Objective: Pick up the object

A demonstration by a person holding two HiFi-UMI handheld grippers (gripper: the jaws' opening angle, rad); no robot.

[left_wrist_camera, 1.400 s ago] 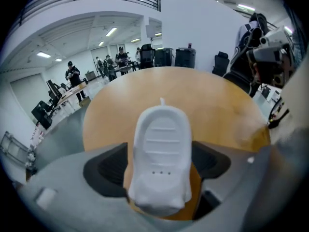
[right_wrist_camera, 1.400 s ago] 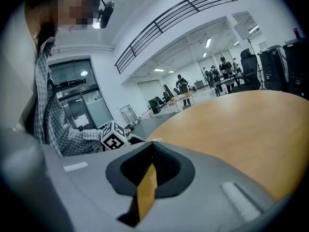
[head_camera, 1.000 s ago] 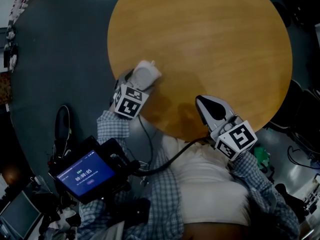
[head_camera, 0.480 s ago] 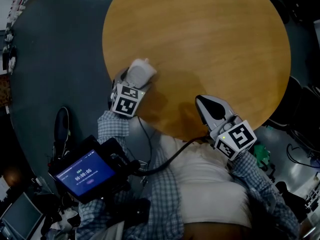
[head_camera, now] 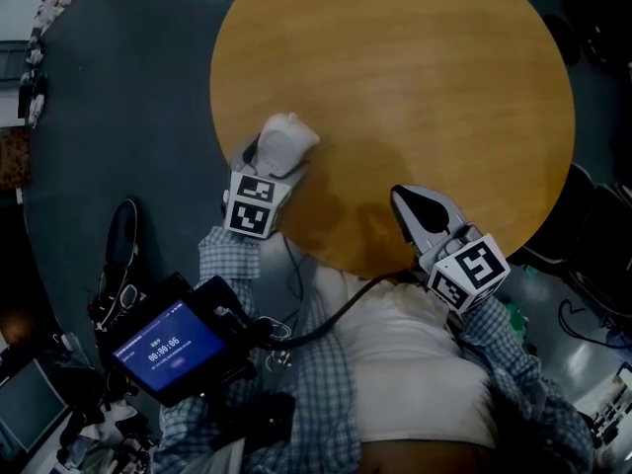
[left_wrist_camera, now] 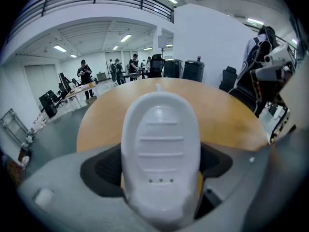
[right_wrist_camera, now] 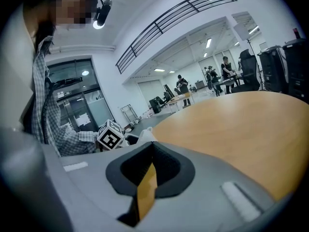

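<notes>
Grasp made: left gripper [head_camera: 269, 158] is clamped on the white object [left_wrist_camera: 160, 144] over the table's [head_camera: 415, 67] near-left edge. Lift-off unclear, probably remaining. Right gripper [head_camera: 413, 213] closed, empty.

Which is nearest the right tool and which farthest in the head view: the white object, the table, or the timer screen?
1. Table: its near rim lies right under the right tool.
2. White object: off to the left, gripped in the left tool.
3. Timer screen: farthest, low at the left, in front of the person's shirt.
</notes>
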